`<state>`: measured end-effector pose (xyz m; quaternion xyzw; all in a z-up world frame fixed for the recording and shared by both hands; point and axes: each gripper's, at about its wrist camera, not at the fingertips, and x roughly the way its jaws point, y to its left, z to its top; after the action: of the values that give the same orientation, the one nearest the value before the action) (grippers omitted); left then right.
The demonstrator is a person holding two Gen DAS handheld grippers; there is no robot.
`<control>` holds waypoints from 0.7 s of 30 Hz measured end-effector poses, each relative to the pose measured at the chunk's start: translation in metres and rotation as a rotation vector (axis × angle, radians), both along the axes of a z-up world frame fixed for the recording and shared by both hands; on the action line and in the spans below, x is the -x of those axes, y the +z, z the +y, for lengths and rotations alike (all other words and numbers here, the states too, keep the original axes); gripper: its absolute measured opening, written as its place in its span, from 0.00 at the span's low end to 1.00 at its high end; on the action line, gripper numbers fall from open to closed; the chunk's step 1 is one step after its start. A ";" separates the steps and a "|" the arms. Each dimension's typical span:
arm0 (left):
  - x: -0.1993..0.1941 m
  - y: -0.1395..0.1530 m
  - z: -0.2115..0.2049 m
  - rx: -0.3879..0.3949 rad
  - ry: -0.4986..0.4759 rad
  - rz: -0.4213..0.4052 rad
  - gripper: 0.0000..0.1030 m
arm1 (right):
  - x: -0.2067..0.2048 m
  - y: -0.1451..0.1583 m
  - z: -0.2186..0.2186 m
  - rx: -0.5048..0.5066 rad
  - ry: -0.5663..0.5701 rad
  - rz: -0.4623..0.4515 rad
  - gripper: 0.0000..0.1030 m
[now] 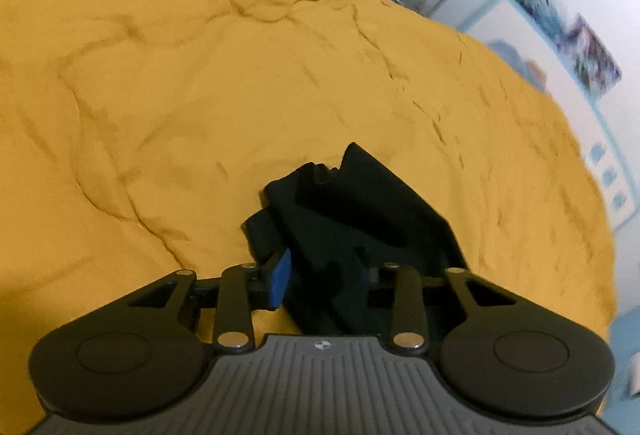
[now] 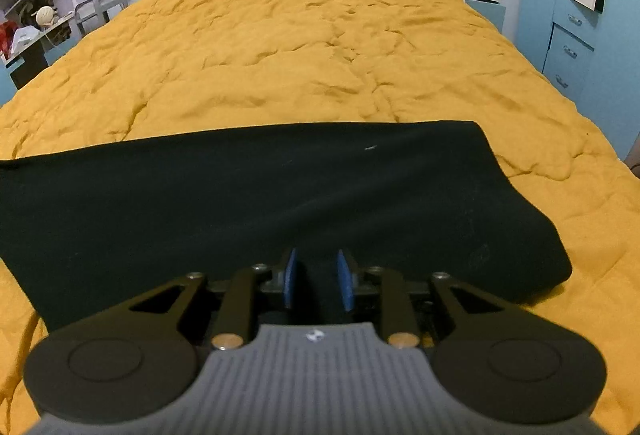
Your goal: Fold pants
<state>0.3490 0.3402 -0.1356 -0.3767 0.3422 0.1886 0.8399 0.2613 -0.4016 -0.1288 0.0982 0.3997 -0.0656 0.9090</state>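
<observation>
On the bed (image 2: pixel 320 35), a rumpled mustard-yellow quilt (image 1: pixel 200 95) covers nearly everything in both views, and the black pants (image 2: pixel 260 195) lie across its near end as a long flat band, smooth on top with a rounded end toward the right of the right wrist view. In the left wrist view the same pants (image 1: pixel 360 219) look different: a bunched, peaked heap of dark cloth rises between the fingers, so one end of the garment seems gathered rather than flat. The right tool (image 2: pixel 317 281) hangs just above the near edge of the band with its blue pads a little apart; no cloth is visibly pinched between them, so it holds nothing. The left tool (image 1: pixel 320 275) is partly open too, with one blue pad (image 1: pixel 281 277) plain to see and the other lost against the black fabric; whether that pad presses on the cloth I cannot tell, though the raised heap suggests some fabric sits between the fingers. The risk from here is judged to lie with that heap: if it is let go or pulled unevenly, the layers may slump crooked and spoil the flat fold. The soft quilt could also drag along with the pants and wrinkle them, and a shallow pinch might catch only the top layer.
</observation>
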 end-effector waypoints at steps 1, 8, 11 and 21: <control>0.000 -0.002 0.001 0.006 0.012 -0.010 0.25 | 0.001 0.001 0.002 0.001 0.000 -0.001 0.19; 0.008 0.030 -0.001 -0.067 0.033 -0.065 0.00 | 0.021 0.017 0.038 0.033 0.081 0.026 0.19; 0.006 0.039 -0.002 -0.134 -0.011 -0.010 0.00 | 0.029 0.026 0.067 0.069 0.150 0.047 0.21; 0.000 0.027 -0.002 -0.163 -0.033 0.012 0.00 | 0.049 0.030 0.185 0.289 0.386 0.045 0.27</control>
<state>0.3494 0.3383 -0.1089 -0.3003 0.3370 0.2044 0.8686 0.2119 -0.2168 -0.0990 -0.1123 0.4176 0.0505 0.9002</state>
